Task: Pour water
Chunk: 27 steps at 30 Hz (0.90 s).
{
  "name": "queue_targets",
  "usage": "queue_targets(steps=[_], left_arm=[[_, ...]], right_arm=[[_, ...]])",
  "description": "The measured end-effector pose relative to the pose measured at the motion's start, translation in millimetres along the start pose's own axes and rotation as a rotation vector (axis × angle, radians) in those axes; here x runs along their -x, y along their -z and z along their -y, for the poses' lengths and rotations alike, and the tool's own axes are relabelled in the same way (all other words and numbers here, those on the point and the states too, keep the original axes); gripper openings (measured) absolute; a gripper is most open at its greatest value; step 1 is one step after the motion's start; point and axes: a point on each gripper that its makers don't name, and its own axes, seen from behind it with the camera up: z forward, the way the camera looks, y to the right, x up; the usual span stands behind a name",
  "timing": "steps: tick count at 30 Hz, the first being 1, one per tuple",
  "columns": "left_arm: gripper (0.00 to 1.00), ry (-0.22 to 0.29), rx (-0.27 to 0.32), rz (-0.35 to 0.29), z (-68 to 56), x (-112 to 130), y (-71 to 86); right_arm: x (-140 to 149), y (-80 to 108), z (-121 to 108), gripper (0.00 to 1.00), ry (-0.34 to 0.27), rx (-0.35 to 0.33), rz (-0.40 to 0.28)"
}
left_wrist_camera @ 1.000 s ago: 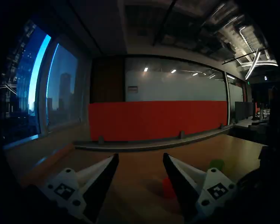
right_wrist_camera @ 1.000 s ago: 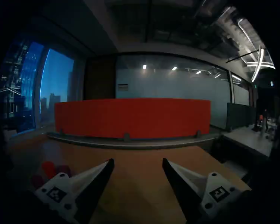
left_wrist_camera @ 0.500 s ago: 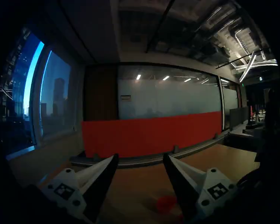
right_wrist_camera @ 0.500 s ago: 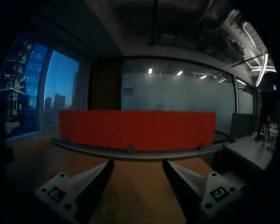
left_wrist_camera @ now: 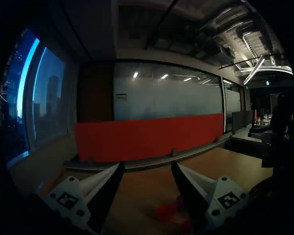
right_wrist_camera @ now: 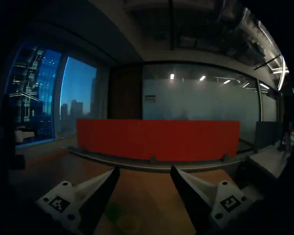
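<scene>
In the left gripper view my left gripper (left_wrist_camera: 147, 172) stands open over a wooden table (left_wrist_camera: 233, 164), with nothing between its fingers. Low between the fingers a red cup (left_wrist_camera: 165, 211) sits on the table, with a dim purple thing (left_wrist_camera: 179, 202) just right of it; I cannot tell what that is. In the right gripper view my right gripper (right_wrist_camera: 145, 174) is open and empty above the same table (right_wrist_camera: 147, 196). A green cup (right_wrist_camera: 113, 210) shows faintly near the bottom, beside the left finger. The room is dim.
A red divider panel (left_wrist_camera: 147, 135) runs along the table's far edge on a grey rail (right_wrist_camera: 155, 166). Tall windows (right_wrist_camera: 41, 102) stand on the left, a frosted glass wall (right_wrist_camera: 202, 102) behind. More desks (left_wrist_camera: 256, 131) lie to the right.
Both views have swung: the left view turned right and the red cup now sits lower left of the right finger. The red things left the right view, and a green cup appeared.
</scene>
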Motion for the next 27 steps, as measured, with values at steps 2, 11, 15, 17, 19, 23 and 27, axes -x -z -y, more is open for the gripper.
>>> queue_targets(steps=[2, 11, 15, 17, 19, 23, 27], left_arm=[[0.87, 0.006, 0.027, 0.001, -5.8, -1.0, -0.2], [0.87, 0.032, 0.207, -0.007, -45.4, -13.4, 5.3], [0.87, 0.029, 0.253, -0.005, -56.6, -15.8, 6.5], [0.87, 0.022, 0.269, 0.001, -60.1, -15.3, 6.5], [0.87, 0.013, 0.281, 0.005, -63.1, -14.7, 6.9], [0.87, -0.005, 0.308, 0.014, -70.2, -12.9, 8.3], [0.87, -0.013, 0.347, 0.032, -80.1, -7.4, 10.3]], right_arm=[[-2.1, 1.7, 6.3, 1.0, -0.009, -0.041, -0.002], [-14.7, 9.1, 35.8, 1.0, -0.027, -0.205, -0.003], [-17.4, 11.4, 43.7, 1.0, -0.024, -0.247, 0.001], [-17.5, 12.7, 46.9, 1.0, -0.018, -0.259, 0.007], [-17.9, 14.7, 50.5, 1.0, -0.009, -0.273, 0.009], [-17.5, 17.4, 55.5, 1.0, 0.004, -0.297, 0.02], [-14.0, 19.6, 59.7, 1.0, 0.011, -0.321, 0.043]])
